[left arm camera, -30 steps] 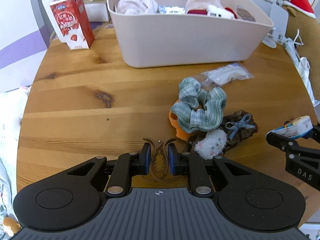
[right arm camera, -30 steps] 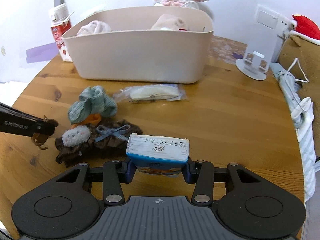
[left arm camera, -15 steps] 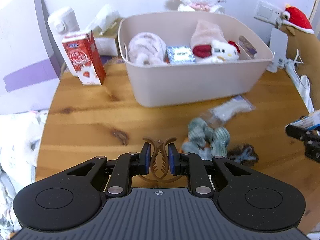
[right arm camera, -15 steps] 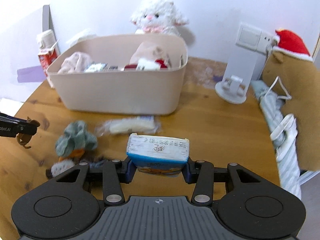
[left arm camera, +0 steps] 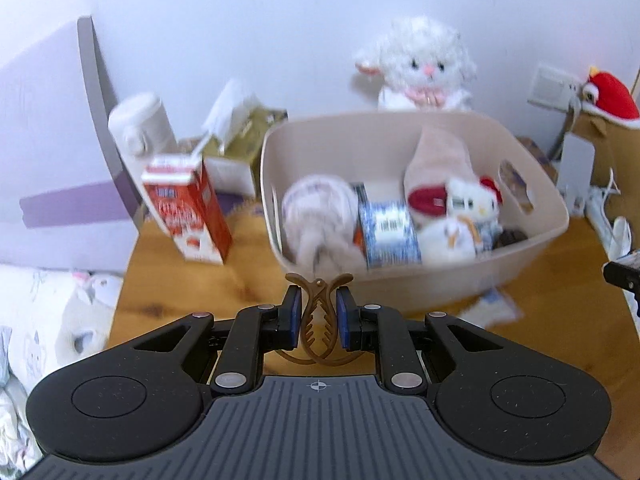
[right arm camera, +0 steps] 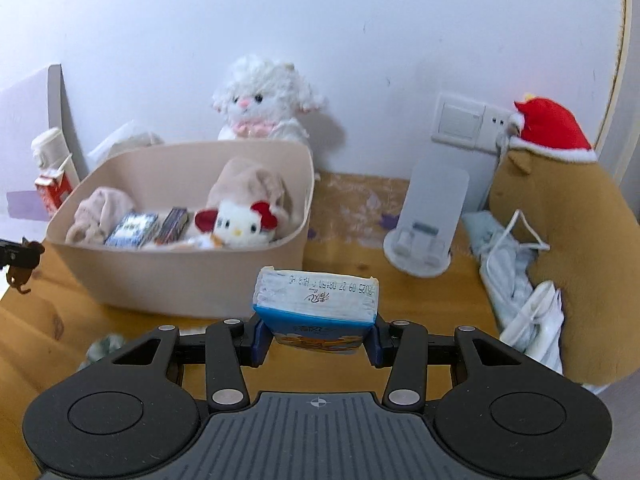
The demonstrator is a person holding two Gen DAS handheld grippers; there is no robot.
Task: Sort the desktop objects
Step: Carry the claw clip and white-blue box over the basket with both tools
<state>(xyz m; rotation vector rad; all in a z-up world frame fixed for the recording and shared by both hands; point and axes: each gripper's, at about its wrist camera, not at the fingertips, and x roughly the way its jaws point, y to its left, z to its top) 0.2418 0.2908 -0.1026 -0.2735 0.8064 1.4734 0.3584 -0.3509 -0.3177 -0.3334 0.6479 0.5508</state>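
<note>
My left gripper [left arm camera: 319, 306] is shut on a brown hair claw clip [left arm camera: 319, 322], held upright in the air in front of the beige bin [left arm camera: 424, 286]. My right gripper [right arm camera: 316, 334] is shut on a blue-and-white tissue pack [right arm camera: 316, 300], raised above the table near the bin's [right arm camera: 180, 276] right front corner. The bin holds a white cat plush [right arm camera: 236, 220], pink cloth, small boxes and a blue-white pack [left arm camera: 388, 232]. In the right wrist view the left gripper's fingertips [right arm camera: 18, 254] and the dangling clip [right arm camera: 18, 278] show at the left edge.
A red milk carton [left arm camera: 188, 208], a white bottle [left arm camera: 140, 128] and a tissue box [left arm camera: 248, 136] stand left of the bin. A lamb plush [right arm camera: 260, 100] sits behind it. A white phone stand [right arm camera: 428, 216], a brown plush [right arm camera: 560, 240] and pale cloth [right arm camera: 516, 280] lie at the right.
Both grippers have risen and tipped upward with their loads. The bin's inside has come into view, and the scrunchies and packet on the table have slid down mostly out of sight.
</note>
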